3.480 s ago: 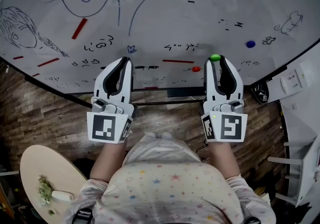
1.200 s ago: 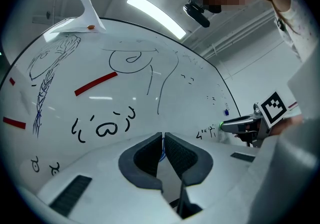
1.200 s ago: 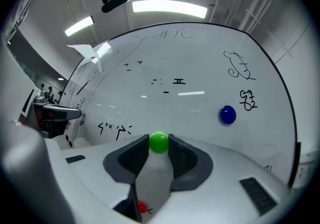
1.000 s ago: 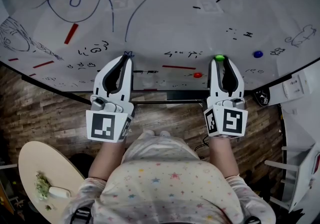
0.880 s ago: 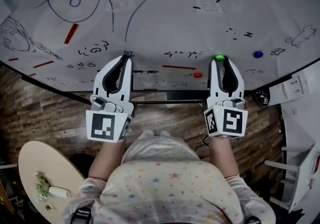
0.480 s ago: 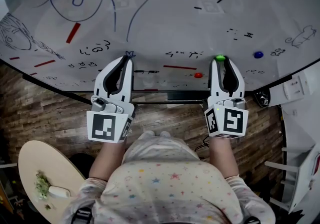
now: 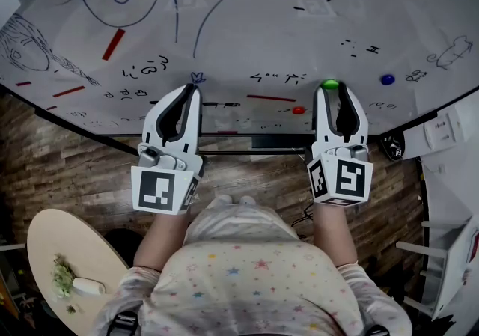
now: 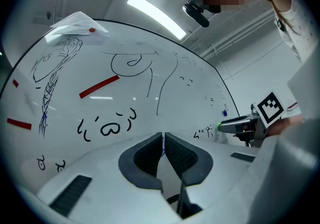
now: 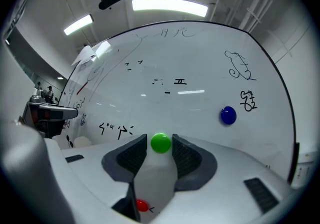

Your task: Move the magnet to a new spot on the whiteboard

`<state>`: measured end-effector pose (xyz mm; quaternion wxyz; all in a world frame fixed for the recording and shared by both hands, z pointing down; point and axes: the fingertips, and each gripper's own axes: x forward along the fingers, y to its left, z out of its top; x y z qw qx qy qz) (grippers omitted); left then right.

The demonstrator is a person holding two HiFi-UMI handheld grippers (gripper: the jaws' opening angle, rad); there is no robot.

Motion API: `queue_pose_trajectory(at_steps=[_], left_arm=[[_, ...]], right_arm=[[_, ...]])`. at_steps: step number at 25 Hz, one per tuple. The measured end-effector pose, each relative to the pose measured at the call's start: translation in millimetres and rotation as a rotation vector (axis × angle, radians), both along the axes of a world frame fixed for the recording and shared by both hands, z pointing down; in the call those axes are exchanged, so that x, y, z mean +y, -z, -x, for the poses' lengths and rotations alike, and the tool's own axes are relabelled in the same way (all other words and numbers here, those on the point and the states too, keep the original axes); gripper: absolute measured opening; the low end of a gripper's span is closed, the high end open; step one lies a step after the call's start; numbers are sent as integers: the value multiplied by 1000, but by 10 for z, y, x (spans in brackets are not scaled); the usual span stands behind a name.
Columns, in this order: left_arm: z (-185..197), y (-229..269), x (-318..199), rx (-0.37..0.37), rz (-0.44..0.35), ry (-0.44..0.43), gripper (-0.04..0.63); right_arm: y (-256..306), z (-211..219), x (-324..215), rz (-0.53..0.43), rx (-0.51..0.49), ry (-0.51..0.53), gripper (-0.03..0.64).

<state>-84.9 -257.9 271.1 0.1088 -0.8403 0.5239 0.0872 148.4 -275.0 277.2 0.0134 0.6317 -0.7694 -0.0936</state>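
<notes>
Green and round, the magnet [image 9: 160,142] sits low on the whiteboard [image 7: 247,20], a little above the board's bottom edge and right of its middle. The right gripper [image 7: 330,92] points at the board there, and its two dark pads are drawn in narrow against the magnet's sides, so the magnet is held between the jaw tips while it lies against the white surface. The left gripper [image 8: 162,138] points at the same low band of the whiteboard, further left, with its jaws pressed almost together and nothing between them; only a thin slit shows, and through it a bit of blue line drawn on the board. A red magnet [image 7: 299,110] clings to the whiteboard just below and left of the held one, closer to the bottom edge. A blue magnet [image 9: 228,115] is on the board further right and slightly higher. Black scribbles, blue curves and a slanted red bar [image 7: 114,43] cover the board's left and upper parts. Below the whiteboard's edge lie a wooden floor [image 7: 75,170] and a pale round table [image 7: 45,245].
</notes>
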Motion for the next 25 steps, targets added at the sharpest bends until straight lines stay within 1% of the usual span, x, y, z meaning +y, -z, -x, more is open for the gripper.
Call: queue_pose_trajectory(at_steps=[3, 7, 9, 14, 17, 20, 25], left_arm=[[-9, 23, 27, 11, -18, -14, 26], [17, 4, 30, 8, 7, 3, 26], [-6, 34, 53, 14, -17, -16, 26], [-19, 57, 81, 20, -28, -29, 26], [-36, 48, 91, 12, -25, -37, 26], [-49, 57, 101, 22, -24, -41, 26], [-83, 52, 123, 19, -17, -46, 26]], right_arm=[[8, 1, 21, -2, 0, -4, 153], [25, 12, 48, -7, -5, -2, 155], [37, 16, 65, -9, -6, -3, 155], [45, 22, 105, -11, -6, -3, 153], [45, 22, 133, -14, -5, 0, 144], [52, 22, 162, -15, -8, 1, 133], [40, 19, 216, -15, -18, 12, 103]])
